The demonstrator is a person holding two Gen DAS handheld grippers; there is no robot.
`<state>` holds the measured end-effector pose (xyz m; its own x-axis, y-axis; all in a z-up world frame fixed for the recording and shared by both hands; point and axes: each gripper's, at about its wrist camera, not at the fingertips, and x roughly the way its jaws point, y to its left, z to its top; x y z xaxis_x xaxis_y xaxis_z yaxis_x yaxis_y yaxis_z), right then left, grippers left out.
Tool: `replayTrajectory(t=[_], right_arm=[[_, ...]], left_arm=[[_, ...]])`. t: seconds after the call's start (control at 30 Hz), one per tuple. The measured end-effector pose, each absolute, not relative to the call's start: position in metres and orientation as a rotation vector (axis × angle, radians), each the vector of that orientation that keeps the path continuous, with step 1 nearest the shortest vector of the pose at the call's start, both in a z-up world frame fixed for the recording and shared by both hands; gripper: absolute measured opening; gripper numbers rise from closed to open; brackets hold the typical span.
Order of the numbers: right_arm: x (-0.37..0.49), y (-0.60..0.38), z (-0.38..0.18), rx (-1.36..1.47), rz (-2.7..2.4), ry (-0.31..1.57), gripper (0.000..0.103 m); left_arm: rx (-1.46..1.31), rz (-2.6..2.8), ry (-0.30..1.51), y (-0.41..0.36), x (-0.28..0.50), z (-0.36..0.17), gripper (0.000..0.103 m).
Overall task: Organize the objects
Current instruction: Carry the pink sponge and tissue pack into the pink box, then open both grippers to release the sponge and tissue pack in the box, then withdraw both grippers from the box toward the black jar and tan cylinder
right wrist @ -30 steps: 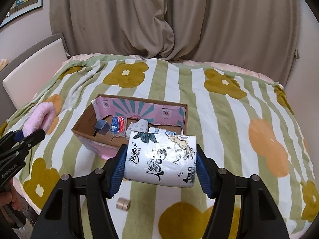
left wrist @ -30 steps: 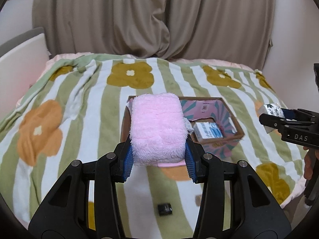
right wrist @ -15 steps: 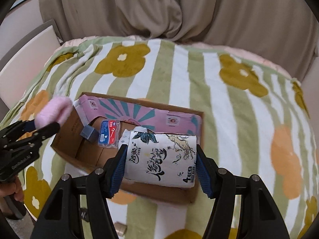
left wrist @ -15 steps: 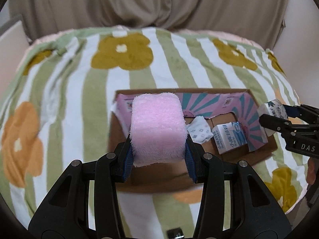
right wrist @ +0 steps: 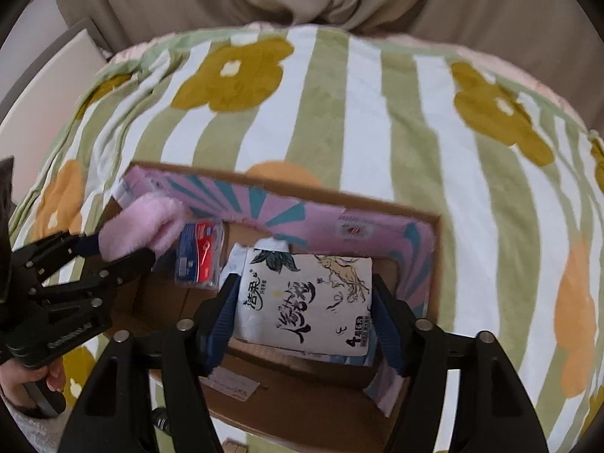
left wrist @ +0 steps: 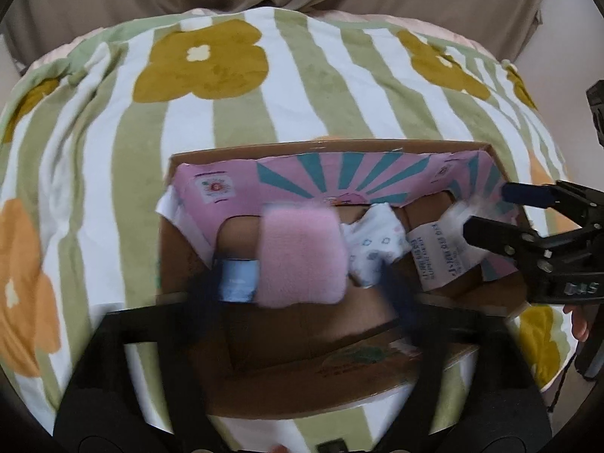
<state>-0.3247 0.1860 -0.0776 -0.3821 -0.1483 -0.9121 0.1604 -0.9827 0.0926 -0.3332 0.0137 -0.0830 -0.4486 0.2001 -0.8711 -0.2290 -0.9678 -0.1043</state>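
- Left gripper point(left wrist: 300, 283) over the left half of the cardboard box point(left wrist: 362, 373); jaws motion-blurred in the wrist view, spread wide of the pink plush block point(left wrist: 302, 256) — appear released or just letting go, grip hard to confirm.
- From the right wrist view, pink plush block point(right wrist: 141, 226) at the box's left end, against the left gripper's point(right wrist: 113, 251) jaws.
- Right gripper point(right wrist: 304, 309) clenched on the tissue pack point(right wrist: 305, 302), held inside the box's right half, just above the floor.
- Step judged: lowering both items into the box. To do well: lower the tissue pack flat, clear of the pink inner flap point(right wrist: 339, 228), release only once seated; back both tools straight up so jaws don't snag soft items.
- Risk, as a judgement: plush block may rebound or tip onto neighbours.
- Box contents: blue-and-red small packet point(right wrist: 200, 255) left of centre; white printed cloth point(left wrist: 375, 245) mid-box; white carton with blue print point(left wrist: 443, 260) at right; light blue item point(left wrist: 239, 281) beside the plush block.
- Box sits on a bed with striped flower blanket point(left wrist: 241, 120).
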Motion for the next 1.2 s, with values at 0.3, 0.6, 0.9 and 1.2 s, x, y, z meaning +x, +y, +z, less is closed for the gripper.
replayTrajectory(t=[0.3, 0.6, 0.9, 1.2], right_arm=[[-0.309, 0.199, -0.07, 1.568, -2.54, -0.079, 0.089], [-0.288, 0.194, -0.048, 1.527, -2.565, -0.036, 0.089], [-0.251, 0.187, -0.007, 1.431, -2.637, 0.024, 0.089], [-0.18, 0.177, 0.023, 1.303, -2.707, 0.089, 0.089]], left_arm=[[-1.451, 2.509, 0.023, 0.003, -0.319, -0.07, 0.103], [-1.394, 2.536, 0.032, 0.003, -0.291, -0.043, 0.103], [-1.28, 2.598, 0.011, 0.0, -0.246, 0.005, 0.103], [-1.161, 2.672, -0.05, -0.013, -0.167, 0.033, 0.103]])
